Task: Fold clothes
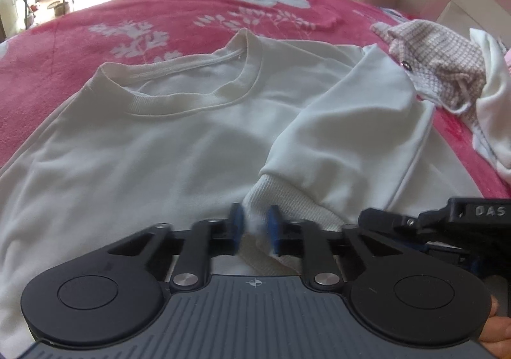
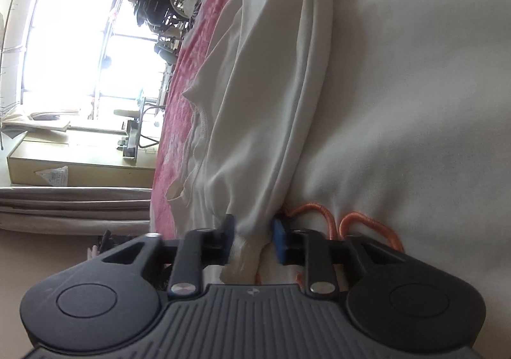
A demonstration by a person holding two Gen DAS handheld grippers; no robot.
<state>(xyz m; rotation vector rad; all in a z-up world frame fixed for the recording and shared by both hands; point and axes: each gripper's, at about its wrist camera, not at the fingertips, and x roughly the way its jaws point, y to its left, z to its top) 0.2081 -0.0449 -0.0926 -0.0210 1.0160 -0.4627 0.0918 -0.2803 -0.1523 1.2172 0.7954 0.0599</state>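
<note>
- The white sweatshirt (image 1: 153, 148) lies spread flat on the bed's pink floral blanket (image 1: 80, 49), collar (image 1: 191, 81) at the far side, with one sleeve (image 1: 335, 135) brought in across the chest.
- Your left tool (image 1: 255, 228) has its blue pads closed narrow on that sleeve's ribbed cuff (image 1: 287, 199), low over the body of the garment.
- Your right tool (image 2: 252, 237) is turned on its side and pinches a bunched fold of white fabric (image 2: 249, 250) (which part of the garment this is, the right wrist view leaves unclear); an orange cord (image 2: 332, 218) shows just beside it.
- The step in hand looks like the sleeve fold: the cuff is held over the torso and seems about to be laid.
- Next calls for setting the cuff down smooth, so the sleeve lies straight without dragging the body cloth, then letting go cleanly.
- A checked garment (image 1: 440, 71) sits in a heap near the right edge, apart from the sweatshirt.
</note>
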